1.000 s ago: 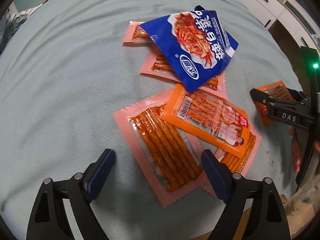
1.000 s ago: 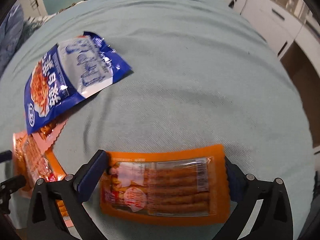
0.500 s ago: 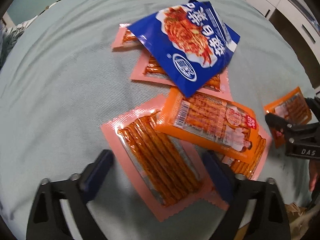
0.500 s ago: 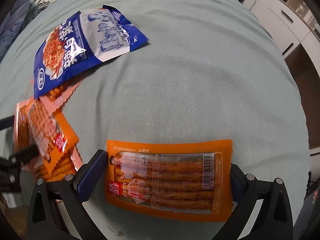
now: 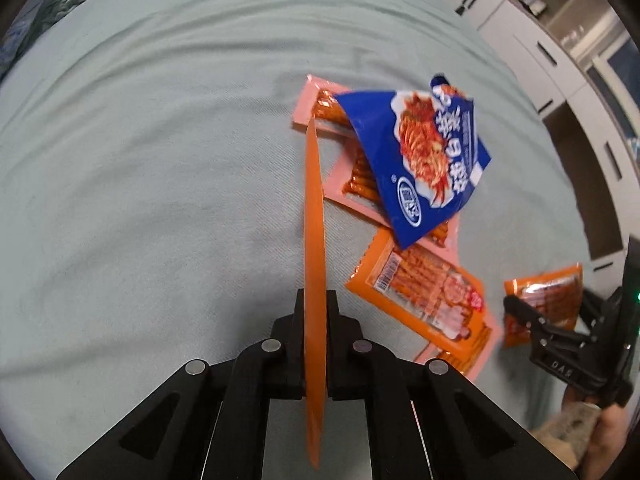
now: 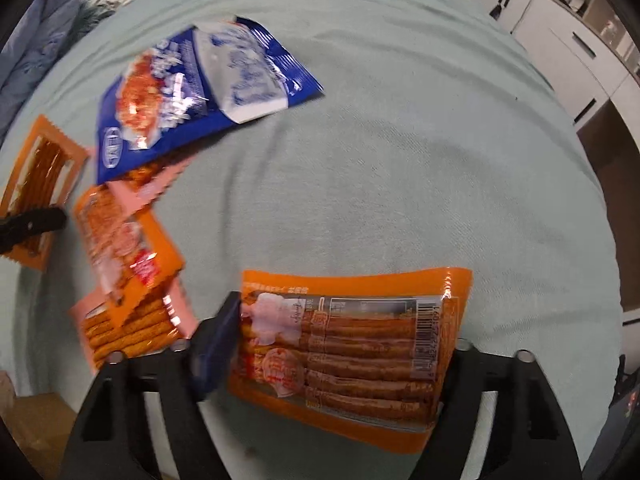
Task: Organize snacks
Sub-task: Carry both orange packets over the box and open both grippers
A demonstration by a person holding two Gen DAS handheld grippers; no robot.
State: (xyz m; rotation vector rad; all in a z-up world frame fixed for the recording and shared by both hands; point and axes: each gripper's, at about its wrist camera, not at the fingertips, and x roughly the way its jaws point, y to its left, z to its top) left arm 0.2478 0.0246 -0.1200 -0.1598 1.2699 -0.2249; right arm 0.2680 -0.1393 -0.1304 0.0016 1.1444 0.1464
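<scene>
My left gripper point(image 5: 315, 312) is shut on a pink snack-stick packet point(image 5: 314, 240), held edge-on above the cloth; the same packet shows at the left of the right wrist view point(image 6: 40, 184). My right gripper point(image 6: 340, 344) is open with an orange snack-stick packet point(image 6: 352, 352) lying flat between its fingers. A blue noodle-snack bag point(image 5: 424, 156) lies over pink packets point(image 5: 360, 180). Another orange packet point(image 5: 424, 292) lies below it on a pink one.
A pale green cloth point(image 5: 160, 160) covers the table. White cabinets point(image 5: 540, 52) stand at the far right. The table's near edge and a brown floor point(image 6: 36, 432) show at lower left in the right wrist view.
My left gripper has closed on the pink packet that lay between its fingers and lifted it on edge. The right gripper has drawn back a little, still around the orange packet.
</scene>
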